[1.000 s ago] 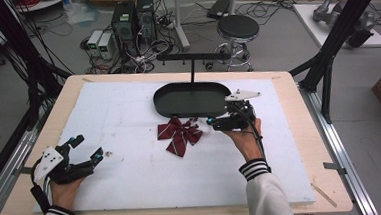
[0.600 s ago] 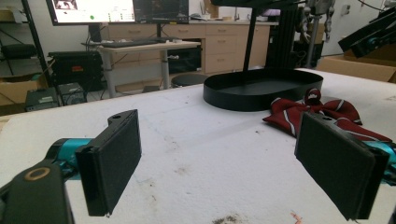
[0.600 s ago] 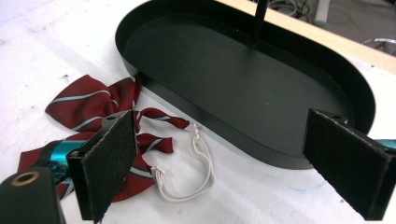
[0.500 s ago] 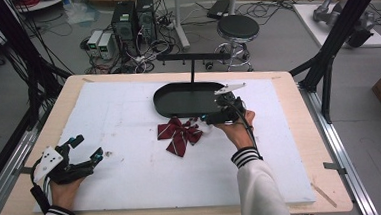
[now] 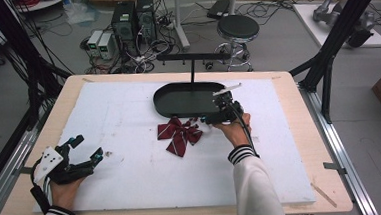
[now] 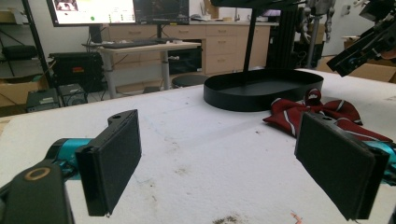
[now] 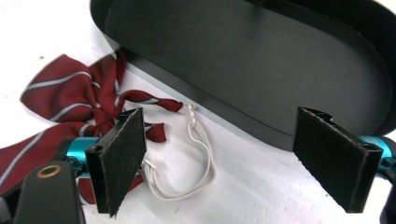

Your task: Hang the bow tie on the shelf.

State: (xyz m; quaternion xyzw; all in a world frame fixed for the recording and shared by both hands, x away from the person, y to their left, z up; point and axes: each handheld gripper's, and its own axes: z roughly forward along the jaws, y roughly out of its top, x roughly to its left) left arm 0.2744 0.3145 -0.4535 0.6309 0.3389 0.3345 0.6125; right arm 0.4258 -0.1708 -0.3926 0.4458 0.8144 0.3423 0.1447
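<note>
A dark red bow tie with pale stripes (image 5: 179,133) (image 6: 327,112) (image 7: 70,100) lies on the white mat just in front of the black oval tray (image 5: 188,98) (image 6: 261,88) (image 7: 261,60). Its white elastic loop (image 7: 198,154) trails toward the tray's wall. My right gripper (image 5: 210,118) (image 7: 219,163) hovers over that loop, beside the bow's right end, jaws wide open and empty. My left gripper (image 5: 87,150) (image 6: 233,168) rests open near the mat's front left corner, far from the bow.
A black T-shaped stand (image 5: 192,62) rises from the tray. The white mat (image 5: 133,186) covers a wooden table (image 5: 297,81). Beyond the table are a stool (image 5: 238,28), computer boxes (image 5: 132,18) and cables on the floor.
My right gripper has moved left and forward, from beside the tray's right end to the bow tie's elastic loop. The left gripper has stayed still.
</note>
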